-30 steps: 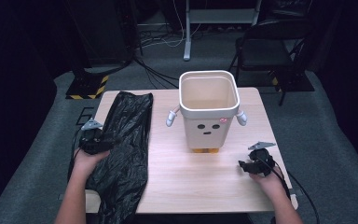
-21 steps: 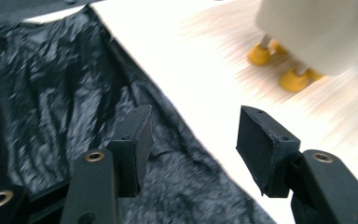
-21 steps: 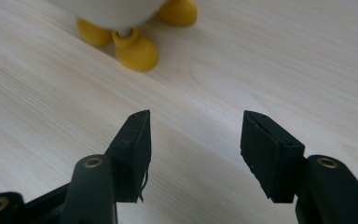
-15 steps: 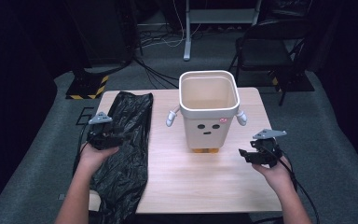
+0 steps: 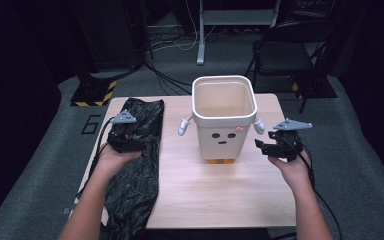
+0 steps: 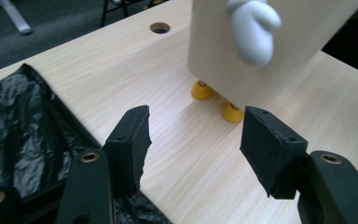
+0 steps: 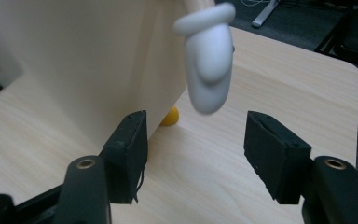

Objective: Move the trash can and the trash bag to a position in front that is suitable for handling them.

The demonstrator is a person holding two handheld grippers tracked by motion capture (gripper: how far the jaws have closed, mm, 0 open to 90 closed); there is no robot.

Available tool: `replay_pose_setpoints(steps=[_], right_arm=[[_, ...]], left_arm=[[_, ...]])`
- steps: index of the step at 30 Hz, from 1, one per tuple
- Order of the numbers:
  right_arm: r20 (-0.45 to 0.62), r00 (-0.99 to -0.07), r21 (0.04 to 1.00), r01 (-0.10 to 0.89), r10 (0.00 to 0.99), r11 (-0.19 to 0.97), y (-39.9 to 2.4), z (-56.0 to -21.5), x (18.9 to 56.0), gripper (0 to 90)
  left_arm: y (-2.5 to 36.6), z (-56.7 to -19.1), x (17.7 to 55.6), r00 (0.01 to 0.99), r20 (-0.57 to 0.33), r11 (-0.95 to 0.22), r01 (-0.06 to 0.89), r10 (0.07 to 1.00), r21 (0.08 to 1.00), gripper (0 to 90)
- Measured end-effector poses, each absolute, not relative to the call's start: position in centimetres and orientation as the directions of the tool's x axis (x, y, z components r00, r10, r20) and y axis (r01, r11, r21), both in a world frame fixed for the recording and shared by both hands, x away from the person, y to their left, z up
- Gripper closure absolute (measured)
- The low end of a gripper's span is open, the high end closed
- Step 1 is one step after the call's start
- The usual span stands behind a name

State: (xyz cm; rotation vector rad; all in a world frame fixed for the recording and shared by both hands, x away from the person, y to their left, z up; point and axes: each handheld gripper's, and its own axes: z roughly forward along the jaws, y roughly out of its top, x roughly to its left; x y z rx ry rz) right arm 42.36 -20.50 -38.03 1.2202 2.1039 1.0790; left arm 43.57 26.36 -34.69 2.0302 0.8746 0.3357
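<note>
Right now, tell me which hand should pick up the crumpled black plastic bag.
Left: its tool hovers open over the black plastic bag; the right tool sits across the cream bin.

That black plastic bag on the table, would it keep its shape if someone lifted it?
Probably not. The black plastic bag lies flat and crinkled, and one end droops over the table edge, so it looks thin and floppy. It would likely hang limp and weigh little. Its glossy film may also slip between pads unless pinched firmly.
</note>
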Motion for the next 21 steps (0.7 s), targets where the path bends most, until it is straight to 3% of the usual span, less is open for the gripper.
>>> replay_pose_setpoints(steps=[8, 13, 21], right_arm=[[-0.019, -0.479, 0.845, 0.462, 0.878, 0.271, -19.7, -37.5, 43.7, 49.4], [-0.053, -0.484, 0.845, 0.444, 0.873, 0.297, -19.5, -37.5, 43.8, 66.6], [-0.024, -0.505, 0.856, 0.435, 0.863, 0.278, -20.0, -37.4, 43.2, 67.8]], left_arm=[[24.0, -35.2, 44.1, 0.742, -0.081, -0.41, 0.454, 0.665, 0.791, 40.3], [22.6, -35.7, 44.4, 0.754, -0.092, -0.41, 0.45, 0.65, 0.793, 40.4], [20.7, -36.5, 45.6, 0.763, -0.119, -0.394, 0.453, 0.635, 0.8, 40.8]])
